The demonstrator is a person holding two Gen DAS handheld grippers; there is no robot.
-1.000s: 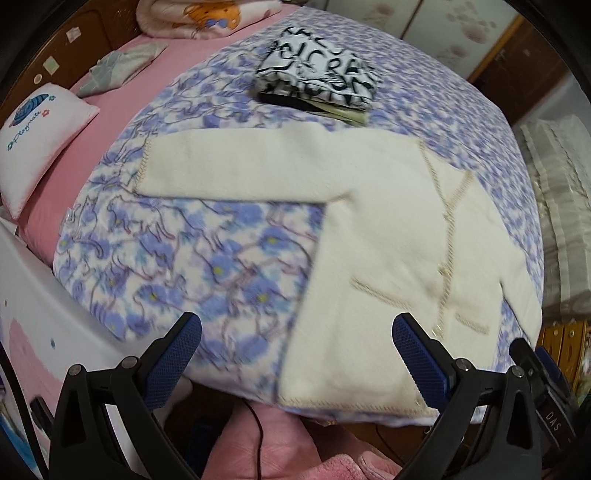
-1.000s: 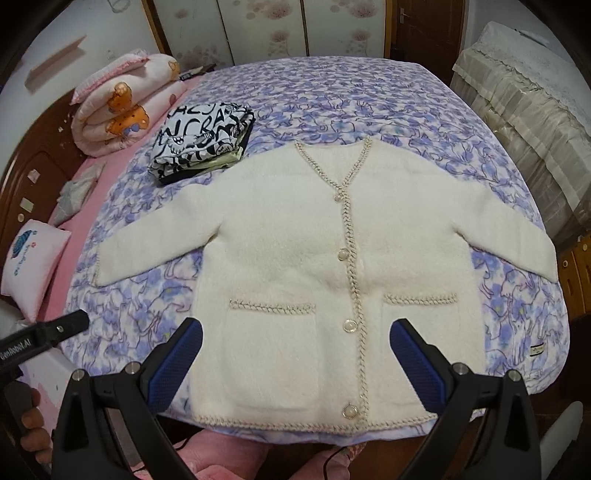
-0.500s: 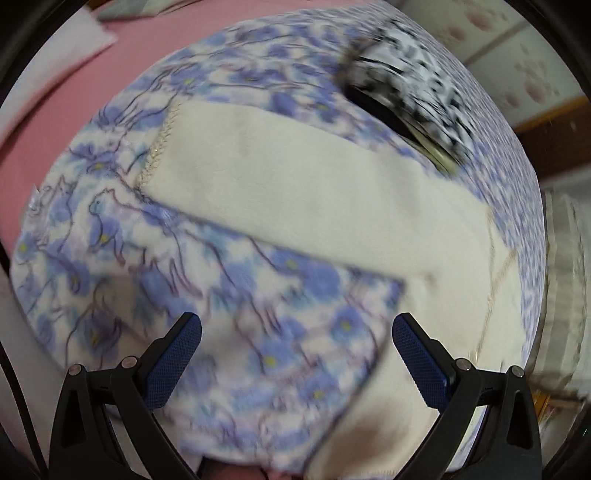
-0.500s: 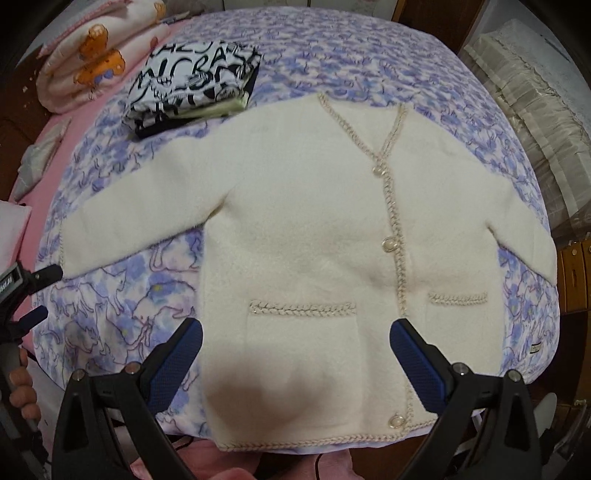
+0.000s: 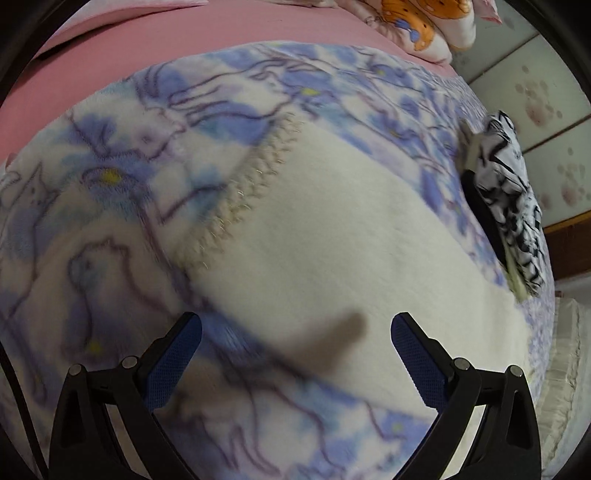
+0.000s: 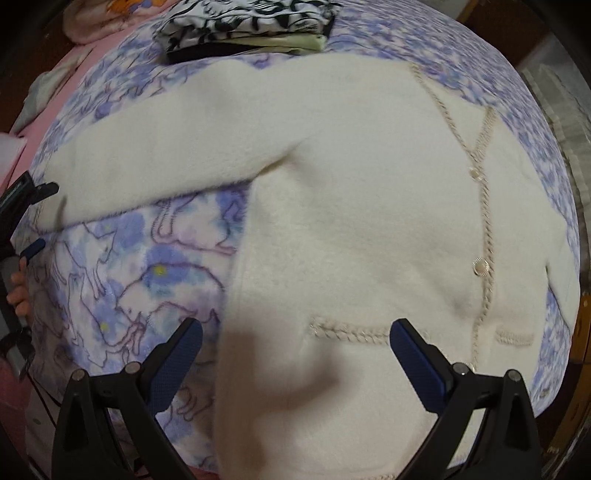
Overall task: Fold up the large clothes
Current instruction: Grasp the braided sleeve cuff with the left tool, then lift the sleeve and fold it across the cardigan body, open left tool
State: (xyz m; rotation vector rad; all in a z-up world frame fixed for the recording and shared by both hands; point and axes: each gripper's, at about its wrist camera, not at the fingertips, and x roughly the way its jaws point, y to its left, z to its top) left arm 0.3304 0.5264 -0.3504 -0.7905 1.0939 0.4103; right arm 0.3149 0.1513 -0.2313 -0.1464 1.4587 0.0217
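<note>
Soft, even indoor light fills both my views, with no glare. The fisheye lens bends everything toward dark, rounded corners. My left view is smeared with motion blur across the blanket (image 5: 110,229). My tongs drop a blurry grey shadow on the cardigan (image 6: 369,206).

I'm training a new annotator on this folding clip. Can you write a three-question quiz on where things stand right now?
1. True or false: the left gripper has closed on the cardigan's sleeve cuff.
2. The folded black-and-white garment lies: A) on the cardigan's pocket; B) on the floral blanket beyond the cardigan's sleeve; C) in the right gripper.
3. Fill in: both grippers' jaws stand ____.

Key: 1 false, it is open above the sleeve; 2 B; 3 open.
</note>
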